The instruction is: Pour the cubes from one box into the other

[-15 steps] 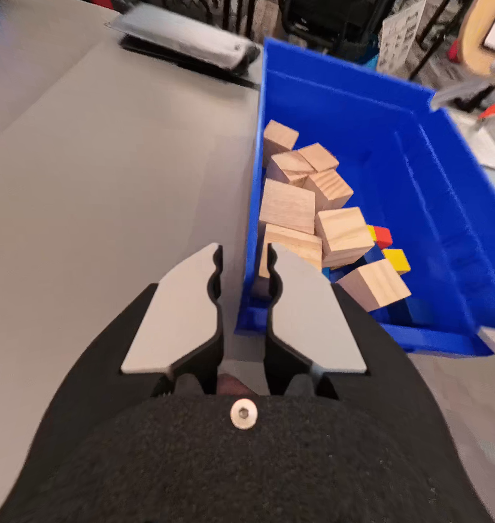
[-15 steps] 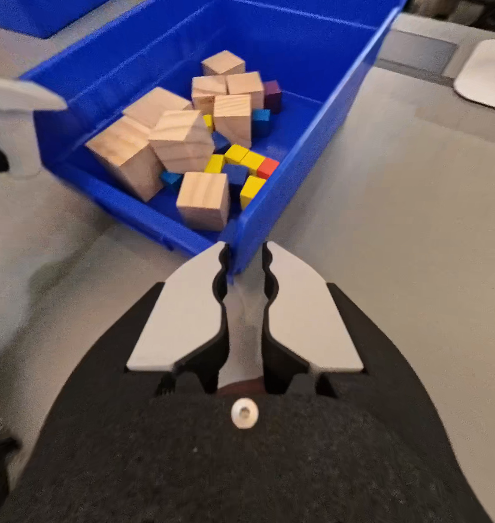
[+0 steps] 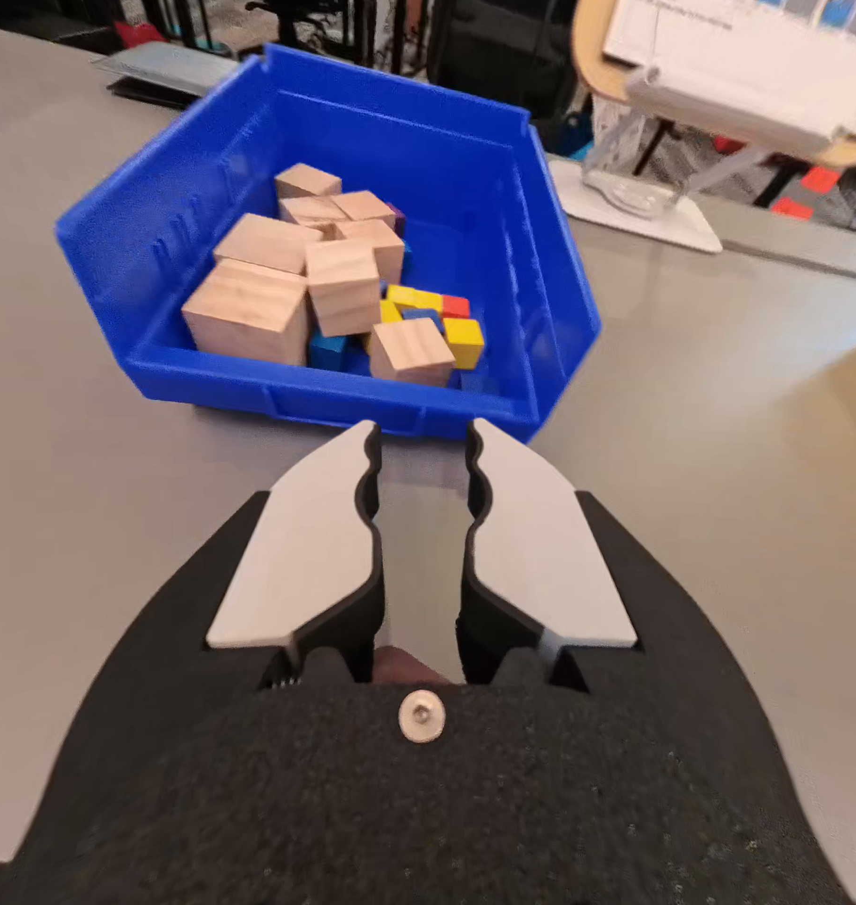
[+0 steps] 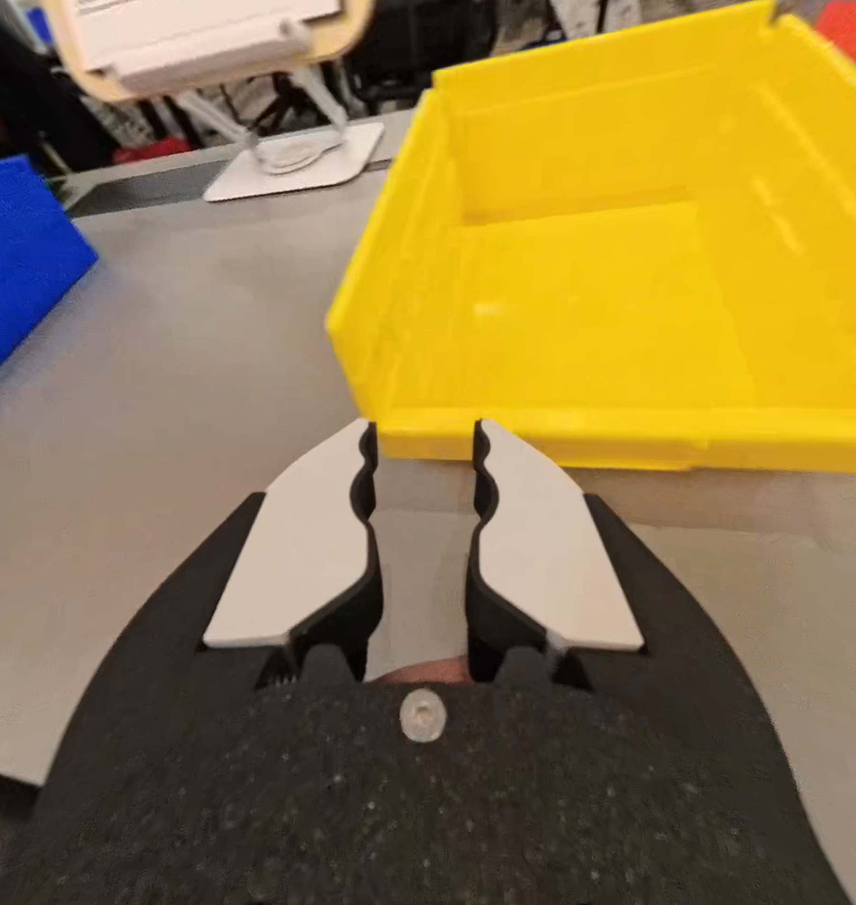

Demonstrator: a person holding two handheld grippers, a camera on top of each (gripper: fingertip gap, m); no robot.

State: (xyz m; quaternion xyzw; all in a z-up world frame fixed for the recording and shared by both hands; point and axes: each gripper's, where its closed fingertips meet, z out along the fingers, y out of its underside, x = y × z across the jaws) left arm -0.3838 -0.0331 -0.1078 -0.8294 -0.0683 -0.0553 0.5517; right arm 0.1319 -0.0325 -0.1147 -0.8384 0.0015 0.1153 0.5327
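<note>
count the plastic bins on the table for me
2. The blue bin holding the cubes sits just ahead of the left gripper. The yellow bin, empty, sits just ahead of the right gripper. No others show.

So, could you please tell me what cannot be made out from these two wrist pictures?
- Left wrist view: the large wooden cubes hide some small coloured cubes in the blue box, so no count is possible.
- Right wrist view: the yellow box is blurred and cut off by the right edge; its far right side is unseen.
- Right wrist view: the blue box is cut off by the left edge; its contents are hidden.
</note>
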